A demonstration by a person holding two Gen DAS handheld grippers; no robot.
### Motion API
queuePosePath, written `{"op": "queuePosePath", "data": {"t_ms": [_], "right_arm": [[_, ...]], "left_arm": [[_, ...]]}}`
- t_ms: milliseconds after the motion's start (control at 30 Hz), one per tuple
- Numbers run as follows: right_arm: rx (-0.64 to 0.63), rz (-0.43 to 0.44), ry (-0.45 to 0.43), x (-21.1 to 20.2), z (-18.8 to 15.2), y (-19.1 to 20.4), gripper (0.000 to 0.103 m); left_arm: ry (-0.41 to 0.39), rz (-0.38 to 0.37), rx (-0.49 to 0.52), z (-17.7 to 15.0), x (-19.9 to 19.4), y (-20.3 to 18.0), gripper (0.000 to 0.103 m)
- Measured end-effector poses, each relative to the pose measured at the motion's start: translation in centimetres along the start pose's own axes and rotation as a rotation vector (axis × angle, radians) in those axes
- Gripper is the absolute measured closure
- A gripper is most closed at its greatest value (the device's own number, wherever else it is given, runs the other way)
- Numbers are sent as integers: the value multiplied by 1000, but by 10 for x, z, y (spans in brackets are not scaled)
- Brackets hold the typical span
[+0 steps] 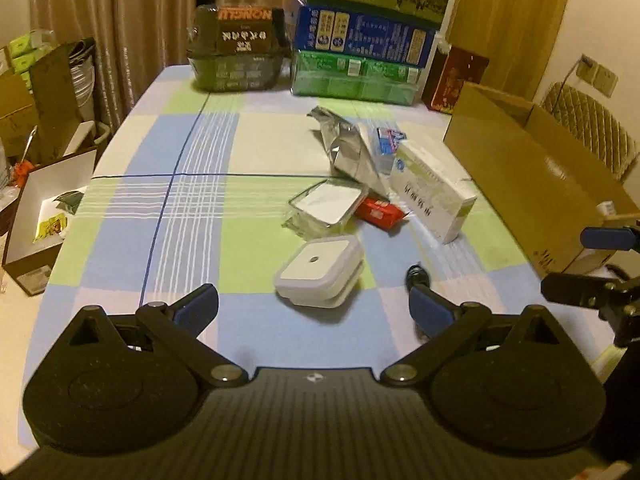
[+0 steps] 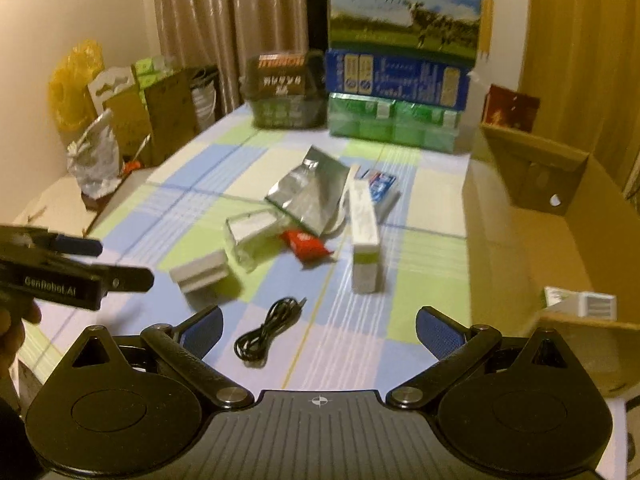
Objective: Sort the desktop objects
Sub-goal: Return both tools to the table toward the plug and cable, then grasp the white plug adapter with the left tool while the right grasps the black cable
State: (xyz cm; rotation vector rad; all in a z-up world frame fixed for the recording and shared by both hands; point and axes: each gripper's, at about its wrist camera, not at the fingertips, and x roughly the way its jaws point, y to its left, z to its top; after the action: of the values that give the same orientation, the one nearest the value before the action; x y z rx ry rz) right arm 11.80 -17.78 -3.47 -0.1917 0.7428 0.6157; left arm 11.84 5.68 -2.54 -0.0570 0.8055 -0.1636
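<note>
Beige curtains [image 2: 224, 32] hang behind the checked tablecloth [image 1: 192, 208]. 3 cartons [image 2: 400, 76] sit stacked at its far edge beside a dark basket [image 2: 286, 92].

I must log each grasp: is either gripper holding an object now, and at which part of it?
Nothing is held. The left gripper and the right gripper are both open, with only tablecloth between their fingers; the black cable lies untouched.

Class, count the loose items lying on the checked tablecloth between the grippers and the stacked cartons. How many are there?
7: white case, black cable, clear box, red packet, long white carton, silver pouch, blue-white packet behind it. More may hide beneath the pouch.
</note>
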Motion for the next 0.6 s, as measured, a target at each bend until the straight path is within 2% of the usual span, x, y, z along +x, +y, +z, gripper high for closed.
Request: {"op": "queuePosePath", "data": {"t_ms": [100, 167, 233, 433, 600], "right_arm": [[-8, 2, 26, 21, -4, 4, 10], [-10, 6, 51, 35, -6, 7, 27], [-7, 18, 76, 49, -7, 8, 34], [16, 51, 112, 82, -13, 15, 39], [22, 69, 137, 104, -18, 24, 42]], "left_arm": [[10, -10, 24, 0, 16, 7, 9], [15, -23, 21, 0, 27, 13, 11], [17, -29, 17, -1, 37, 19, 11], [38, -58, 4, -4, 58, 32, 19], [24, -97, -1, 1, 69, 37, 20]]}}
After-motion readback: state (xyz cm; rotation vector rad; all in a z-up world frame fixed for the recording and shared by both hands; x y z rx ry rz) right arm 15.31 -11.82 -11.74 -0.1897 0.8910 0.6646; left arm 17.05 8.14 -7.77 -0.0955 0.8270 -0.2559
